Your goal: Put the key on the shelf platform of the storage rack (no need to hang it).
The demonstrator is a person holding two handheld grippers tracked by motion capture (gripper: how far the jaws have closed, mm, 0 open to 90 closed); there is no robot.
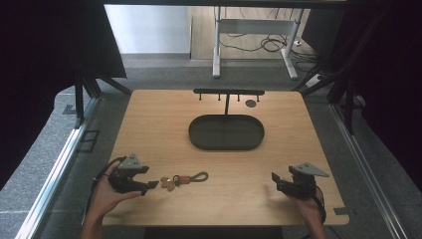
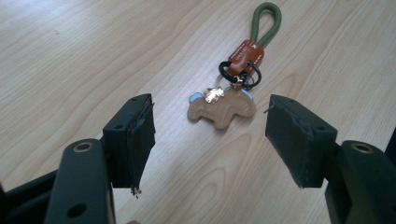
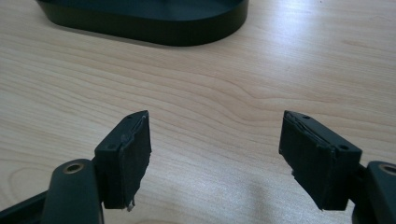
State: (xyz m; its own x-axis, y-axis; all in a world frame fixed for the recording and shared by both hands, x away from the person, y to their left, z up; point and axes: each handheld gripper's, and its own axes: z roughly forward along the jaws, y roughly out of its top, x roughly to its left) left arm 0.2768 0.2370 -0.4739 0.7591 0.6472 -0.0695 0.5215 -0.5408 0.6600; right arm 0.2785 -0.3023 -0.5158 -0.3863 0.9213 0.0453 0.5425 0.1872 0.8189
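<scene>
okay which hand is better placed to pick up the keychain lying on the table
Left, most likely. The left gripper sits right beside the keychain, jaws open and pointed at it. The right gripper, also open, is well off to the other side, facing bare table.

table (image 1: 149, 124): pale wood, fine darker grain lines
tray (image 1: 226, 144): dark green-black, plain
keychain (image 2: 236, 79): olive-green cord loop, rust-brown tag, black rings, tan figure with pale blue tips, coppery charm
rack (image 1: 229, 92), behind tray: black
left gripper (image 2: 210, 140): black jaws, grey top plate
right gripper (image 3: 215, 156): black jaws, grey top plate
floor (image 1: 149, 74): grey carpet
</scene>
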